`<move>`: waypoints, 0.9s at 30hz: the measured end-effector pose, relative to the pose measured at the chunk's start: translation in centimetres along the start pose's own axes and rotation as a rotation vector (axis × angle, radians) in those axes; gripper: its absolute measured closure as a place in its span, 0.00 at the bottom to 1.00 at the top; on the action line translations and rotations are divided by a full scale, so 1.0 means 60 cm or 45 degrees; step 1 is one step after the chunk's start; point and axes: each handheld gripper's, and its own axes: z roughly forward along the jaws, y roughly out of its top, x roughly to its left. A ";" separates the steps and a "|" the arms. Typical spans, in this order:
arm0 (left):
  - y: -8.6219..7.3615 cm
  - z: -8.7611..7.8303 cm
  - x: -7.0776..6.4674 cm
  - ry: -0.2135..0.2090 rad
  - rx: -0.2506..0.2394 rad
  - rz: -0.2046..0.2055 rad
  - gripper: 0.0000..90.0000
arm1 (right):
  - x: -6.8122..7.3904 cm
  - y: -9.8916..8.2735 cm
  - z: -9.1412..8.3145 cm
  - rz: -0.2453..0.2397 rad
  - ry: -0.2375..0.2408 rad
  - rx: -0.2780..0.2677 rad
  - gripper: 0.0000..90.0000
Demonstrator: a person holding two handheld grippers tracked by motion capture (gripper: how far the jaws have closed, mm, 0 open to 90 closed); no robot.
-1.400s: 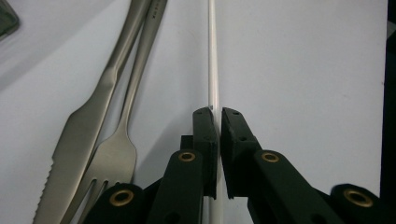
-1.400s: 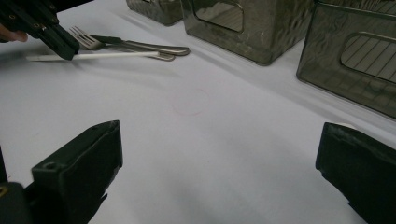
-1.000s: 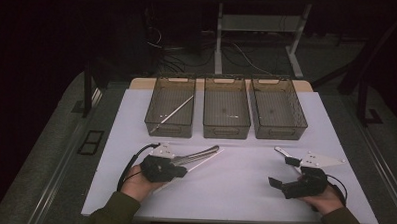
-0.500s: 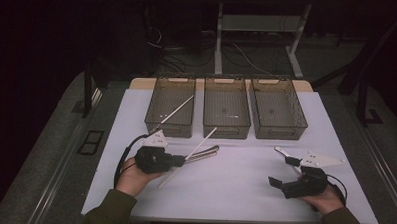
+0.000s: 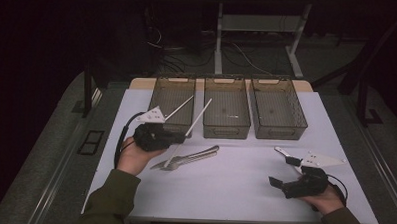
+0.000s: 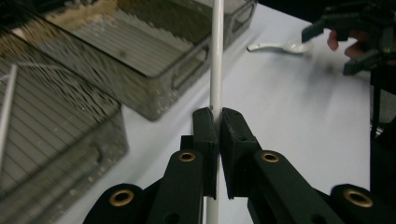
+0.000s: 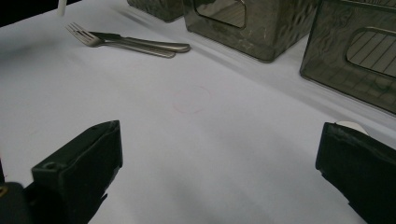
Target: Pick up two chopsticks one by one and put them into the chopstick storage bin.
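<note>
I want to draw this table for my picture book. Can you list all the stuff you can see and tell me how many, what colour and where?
White stick: 1, white, clamped in the left gripper, lifted and slanting toward the middle basket.
Second white stick: 1, white, leaning in the left basket.
Mesh baskets: 3, dark see-through, in a row at the far side of the table.
Fork: 1, silver, lying on the table in front of the baskets.
Other metal piece: 1, silver, beside the fork; too dim to name.
White spoon: 1, white, lying near the right gripper.
Table: 1, white top.
Left gripper: 1, black, shut on the stick.
Right gripper: 1, black, jaws open, low over the table.
Hands: 2, in green sleeves, at the near edge.
</note>
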 end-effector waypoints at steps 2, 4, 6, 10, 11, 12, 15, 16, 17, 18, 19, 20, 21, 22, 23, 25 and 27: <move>0.015 -0.003 0.011 0.015 -0.007 0.005 0.94 | 0.000 0.000 -0.001 0.001 0.005 0.009 0.01; 0.031 -0.007 0.022 0.033 -0.004 0.012 0.94 | 0.000 0.000 0.000 0.005 0.002 0.006 0.01; 0.047 -0.009 0.033 0.052 -0.007 0.014 0.94 | 0.000 0.000 0.000 0.000 0.001 0.005 0.01; 0.080 -0.012 0.054 0.094 -0.009 0.027 0.94 | 0.000 0.000 0.000 -0.004 0.002 0.002 0.01; 0.088 -0.012 0.059 0.106 -0.010 0.027 0.94 | 0.000 0.000 0.000 -0.002 0.001 0.003 0.01; 0.095 -0.012 0.065 0.112 -0.010 0.026 0.94 | 0.000 0.000 0.000 -0.001 0.002 0.003 0.01; 0.115 -0.013 0.085 0.149 -0.014 0.034 0.94 | 0.000 0.000 0.000 -0.001 0.003 0.000 0.01; 0.120 -0.012 0.092 0.155 -0.020 0.031 0.94 | 0.000 0.000 0.000 -0.002 0.003 0.000 0.01; 0.124 -0.012 0.099 0.166 -0.019 0.029 0.94 | 0.000 0.000 0.000 0.000 0.001 -0.001 0.01; 0.127 -0.011 0.106 0.171 -0.025 0.027 0.94 | 0.000 0.000 -0.001 0.000 0.003 0.002 0.01; 0.129 -0.009 0.113 0.180 -0.028 0.020 0.94 | 0.000 0.000 -0.001 0.000 0.002 0.000 0.01; 0.130 -0.007 0.121 0.194 -0.028 0.020 0.94 | 0.000 0.000 -0.001 -0.001 0.004 -0.001 0.01; 0.130 -0.005 0.129 0.198 -0.029 0.006 0.94 | -0.001 0.000 -0.001 -0.003 0.001 -0.005 0.01; 0.128 -0.003 0.136 0.209 -0.031 0.003 0.94 | -0.002 0.000 -0.002 -0.001 0.003 -0.003 0.01; 0.126 0.001 0.143 0.223 -0.020 -0.003 0.94 | -0.002 -0.001 -0.002 0.000 0.002 -0.004 0.01; 0.119 0.009 0.157 0.250 0.000 -0.018 0.94 | -0.003 -0.001 -0.003 0.006 0.000 -0.004 0.01; 0.110 0.017 0.170 0.281 0.034 -0.025 0.94 | -0.003 -0.001 -0.003 0.006 0.002 -0.002 0.01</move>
